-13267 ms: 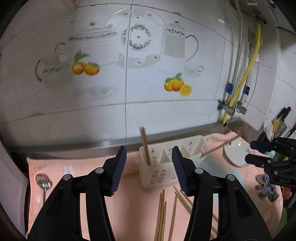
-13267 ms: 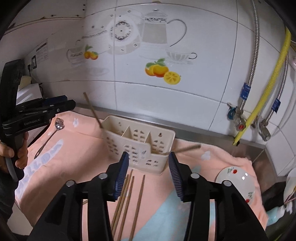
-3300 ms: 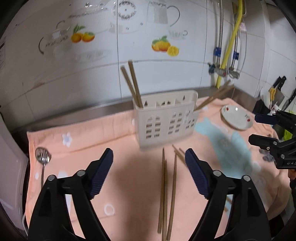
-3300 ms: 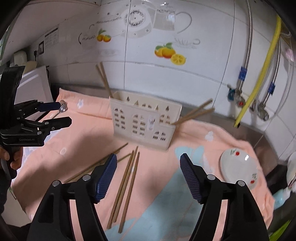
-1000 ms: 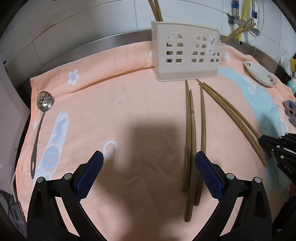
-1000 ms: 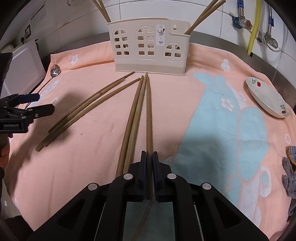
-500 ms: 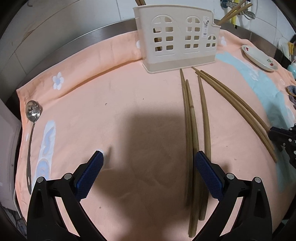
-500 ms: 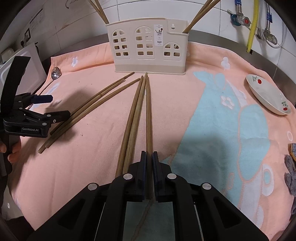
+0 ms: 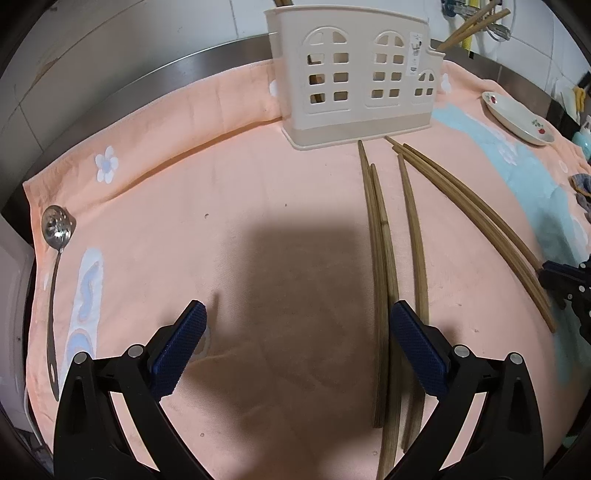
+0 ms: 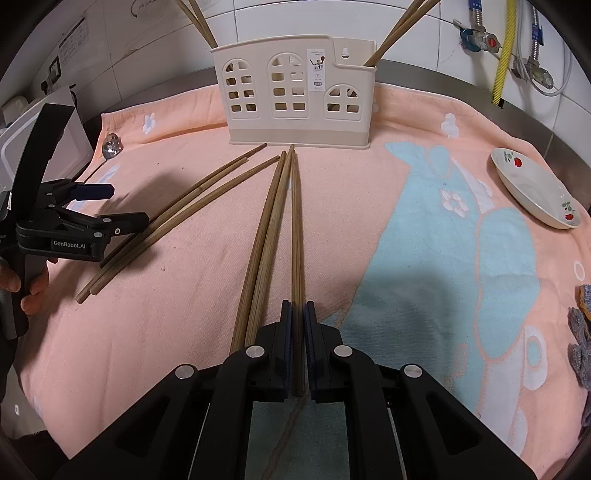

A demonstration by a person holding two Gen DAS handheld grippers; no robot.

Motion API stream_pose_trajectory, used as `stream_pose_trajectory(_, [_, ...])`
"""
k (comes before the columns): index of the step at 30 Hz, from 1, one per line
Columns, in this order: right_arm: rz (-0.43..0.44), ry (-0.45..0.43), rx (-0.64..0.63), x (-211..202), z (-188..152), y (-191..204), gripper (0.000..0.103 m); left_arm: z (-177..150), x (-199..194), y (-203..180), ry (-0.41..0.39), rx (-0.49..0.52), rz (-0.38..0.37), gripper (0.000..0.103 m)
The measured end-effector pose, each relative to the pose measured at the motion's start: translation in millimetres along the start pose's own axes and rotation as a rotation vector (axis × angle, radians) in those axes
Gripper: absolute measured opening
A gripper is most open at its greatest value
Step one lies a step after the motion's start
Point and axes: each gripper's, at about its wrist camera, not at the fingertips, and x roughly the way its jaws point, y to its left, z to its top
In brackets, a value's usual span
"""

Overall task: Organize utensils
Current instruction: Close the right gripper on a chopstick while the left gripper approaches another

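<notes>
A: Start at the left. What's there?
B: A slotted spoon lies at the left edge of the towel that covers the surface. It has not moved over the last second.
A: And the left tongs?
B: Spread wide, holding nothing, low over the bare towel. Their right pad now sits just beside the near ends of three chopsticks; a second ago the view sat farther back and the holder looked smaller.
A: The holder?
B: The cream holder stands upright at the back of the towel. Chopsticks lean out of its left end and its right end, as they did 3.3 s ago.
A: What lies in front of it?
B: In the right view, a fan of three chopsticks slants leftward, then a straight set of three pointing at the holder.
A: The right tongs?
B: Pressed together on one chopstick, the rightmost of the straight set, gripped at its near end. It lies flat on the towel, touching its neighbours near the far tip. The grip is unchanged from a second ago.
A: Far right?
B: A white dish with red flowers, well apart from the chopsticks, in the same spot.
</notes>
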Motion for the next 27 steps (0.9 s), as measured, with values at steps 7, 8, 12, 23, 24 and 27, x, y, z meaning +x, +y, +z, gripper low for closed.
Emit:
stream_pose_trajectory(7, [0.0, 0.0, 0.0, 0, 0, 0, 0.007, -3, 3, 2, 0.017, 0.011, 0.005, 0.097])
stream_pose_trajectory(8, [0.0, 0.0, 0.001, 0, 0, 0, 0.007, -4, 5, 0, 0.02, 0.021, 0.018, 0.097])
stream_pose_trajectory(12, [-0.001, 0.0, 0.0, 0, 0, -1, 0.007, -5, 4, 0, 0.011, -0.01, -0.013, 0.086])
stream_pose_trajectory(23, [0.001, -0.002, 0.004, -1, -1, -1, 0.007, -12, -12, -15, -0.056, -0.005, -0.081, 0.031])
stream_pose_trajectory(24, [0.001, -0.003, 0.005, -1, -1, -1, 0.007, -13, -12, -15, -0.057, -0.005, -0.089, 0.028])
stream_pose_trajectory(27, [0.002, -0.003, 0.006, -1, -1, -1, 0.007, -16, -12, -16, -0.056, -0.009, -0.122, 0.02])
